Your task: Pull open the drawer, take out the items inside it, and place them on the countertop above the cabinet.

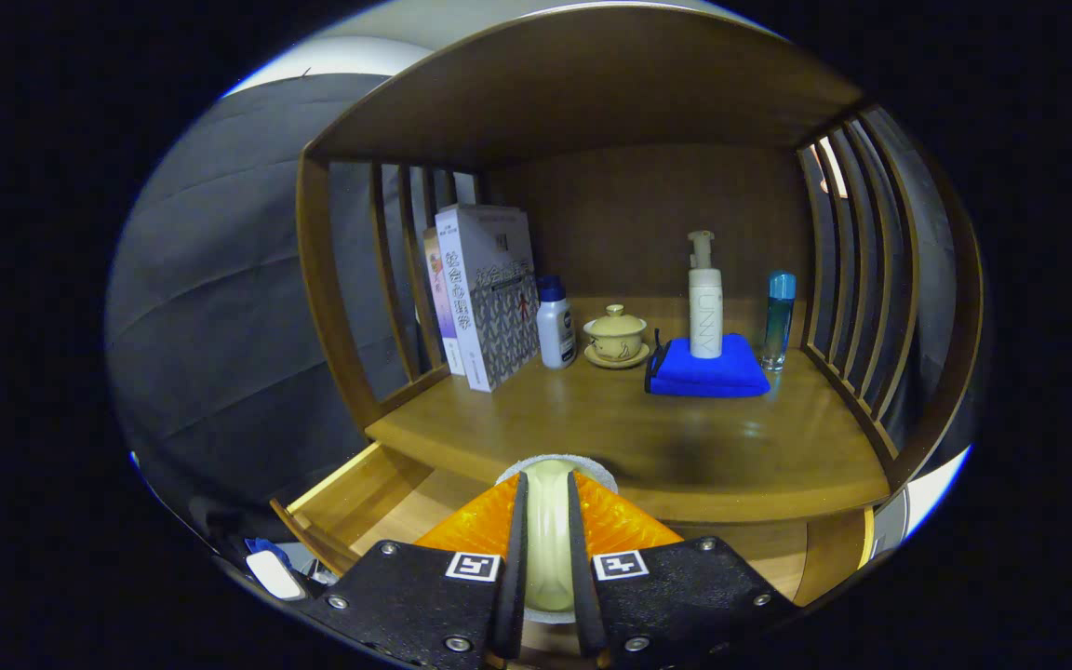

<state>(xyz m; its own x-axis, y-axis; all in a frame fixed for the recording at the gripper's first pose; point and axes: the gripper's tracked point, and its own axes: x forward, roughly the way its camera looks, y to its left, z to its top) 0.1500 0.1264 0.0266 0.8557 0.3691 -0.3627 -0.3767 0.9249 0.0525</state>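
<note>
The claw [550, 535] points forward, its fingers [510, 558] nearly closed together.

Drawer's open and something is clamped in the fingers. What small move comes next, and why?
Probably carry the pale round item forward and set it on the countertop. The gripper is shut on it above the open drawer, and bare wood lies just ahead, short of the blue cloth.

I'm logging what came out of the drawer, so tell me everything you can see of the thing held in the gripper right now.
The hand-held gripper is shut on a pale cream disc, seen edge-on and upright between the two fingers. It looks smooth and glossy, like plastic or glazed ceramic, with a rounded rim and a rough whitish edge showing behind its top and bottom. It sits above the open drawer, just in front of the countertop. What it is cannot be told.
</note>
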